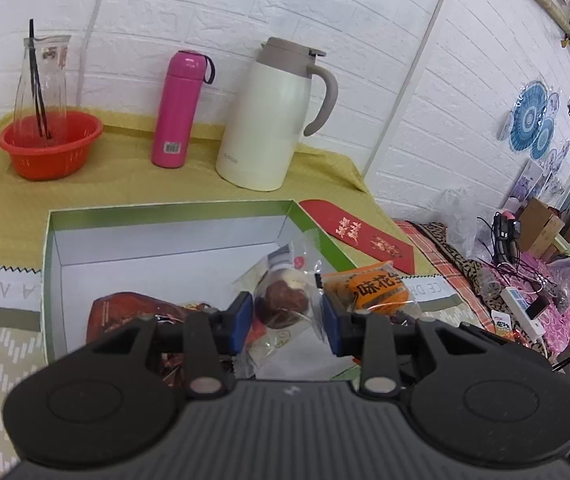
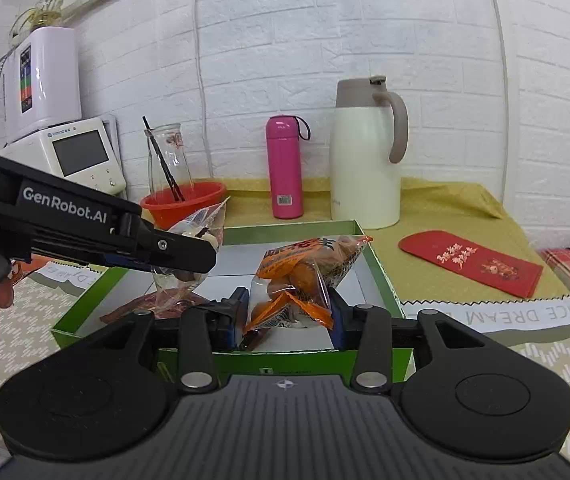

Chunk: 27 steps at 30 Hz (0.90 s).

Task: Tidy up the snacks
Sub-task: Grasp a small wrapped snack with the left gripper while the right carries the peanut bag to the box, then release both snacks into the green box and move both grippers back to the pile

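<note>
A green box (image 1: 47, 280) with a white inside lies open on the table; it also shows in the right wrist view (image 2: 381, 276). My left gripper (image 1: 287, 322) is shut on a clear packet with a brown snack (image 1: 283, 300), held over the box; it shows from the side in the right wrist view (image 2: 189, 258). My right gripper (image 2: 289, 314) is shut on an orange snack packet (image 2: 305, 276), held above the box's near right part; that packet shows in the left wrist view (image 1: 373, 290). A dark red packet (image 1: 133, 312) lies inside the box.
A red bowl (image 1: 51, 146) with a glass carafe, a pink flask (image 1: 177, 110) and a cream thermos jug (image 1: 273, 120) stand at the back of the table. A red envelope (image 1: 359, 236) lies right of the box. Clutter and cables (image 1: 525, 264) lie off the table's right side.
</note>
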Tool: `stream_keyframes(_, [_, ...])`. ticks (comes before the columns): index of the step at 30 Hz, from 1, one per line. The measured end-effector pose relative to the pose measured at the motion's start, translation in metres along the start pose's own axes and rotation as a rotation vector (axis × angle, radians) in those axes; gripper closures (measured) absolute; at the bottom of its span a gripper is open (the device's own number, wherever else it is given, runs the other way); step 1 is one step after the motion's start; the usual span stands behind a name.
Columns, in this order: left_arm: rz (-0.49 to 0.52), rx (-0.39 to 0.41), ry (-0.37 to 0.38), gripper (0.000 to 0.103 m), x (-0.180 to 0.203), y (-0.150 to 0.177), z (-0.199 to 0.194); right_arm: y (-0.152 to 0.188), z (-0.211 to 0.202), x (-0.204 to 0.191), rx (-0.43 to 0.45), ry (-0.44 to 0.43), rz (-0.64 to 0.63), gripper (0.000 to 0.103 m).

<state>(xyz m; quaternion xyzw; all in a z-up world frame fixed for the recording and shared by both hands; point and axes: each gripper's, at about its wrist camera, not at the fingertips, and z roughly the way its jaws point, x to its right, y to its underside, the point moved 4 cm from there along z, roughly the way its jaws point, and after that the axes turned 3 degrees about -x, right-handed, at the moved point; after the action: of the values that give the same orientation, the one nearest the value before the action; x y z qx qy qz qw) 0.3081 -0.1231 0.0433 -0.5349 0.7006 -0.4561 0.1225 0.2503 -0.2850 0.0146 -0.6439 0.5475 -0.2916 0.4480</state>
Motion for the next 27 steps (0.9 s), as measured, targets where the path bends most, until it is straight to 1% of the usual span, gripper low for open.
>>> stream_keyframes(3, [-0.007, -0.017, -0.012, 0.068, -0.004, -0.002, 0.018, 0.0, 0.019, 0.007, -0.02, -0.005, 0.015, 0.031])
stream_keyframes(4, [-0.007, -0.022, -0.011, 0.066, -0.006, -0.002, 0.023, 0.001, 0.026, 0.008, -0.032, -0.015, 0.0, 0.027])
stream_keyframes(5, [-0.009, -0.023, -0.01, 0.062, -0.008, -0.002, 0.027, 0.002, 0.031, 0.008, -0.044, -0.026, -0.024, 0.022])
stream_keyframes(6, [-0.021, -0.014, -0.013, 0.032, -0.009, -0.002, 0.027, 0.005, 0.033, 0.006, -0.05, -0.032, -0.054, 0.02])
stream_keyframes(7, [-0.042, 0.012, -0.007, 0.021, -0.011, -0.001, 0.024, 0.008, 0.031, 0.005, -0.039, -0.039, -0.08, 0.004])
stream_keyframes(8, [-0.062, 0.047, 0.005, 0.019, -0.013, -0.001, 0.02, 0.01, 0.027, 0.005, -0.012, -0.041, -0.098, 0.0])
stream_keyframes(9, [-0.072, 0.061, 0.013, 0.004, -0.014, -0.001, 0.017, 0.011, 0.022, 0.004, 0.017, -0.04, -0.111, 0.0])
stream_keyframes(10, [-0.081, 0.074, 0.005, 0.0, -0.014, -0.002, 0.014, 0.011, 0.017, 0.004, 0.037, -0.038, -0.117, 0.0])
stream_keyframes(15, [-0.056, 0.098, -0.022, 0.0, -0.012, -0.002, -0.002, 0.009, -0.006, 0.007, 0.078, -0.013, -0.105, 0.0])
stream_keyframes(19, [-0.064, 0.104, -0.026, 0.0, -0.011, 0.001, -0.018, 0.007, -0.023, 0.003, 0.056, -0.03, -0.069, 0.0])
stream_keyframes(24, [-0.067, 0.109, -0.025, 0.0, -0.007, 0.012, -0.047, 0.007, -0.058, -0.013, 0.07, -0.061, -0.067, 0.0])
stream_keyframes(27, [-0.066, 0.108, -0.036, 0.0, -0.002, 0.022, -0.067, 0.014, -0.085, -0.03, 0.083, -0.079, -0.071, 0.0])
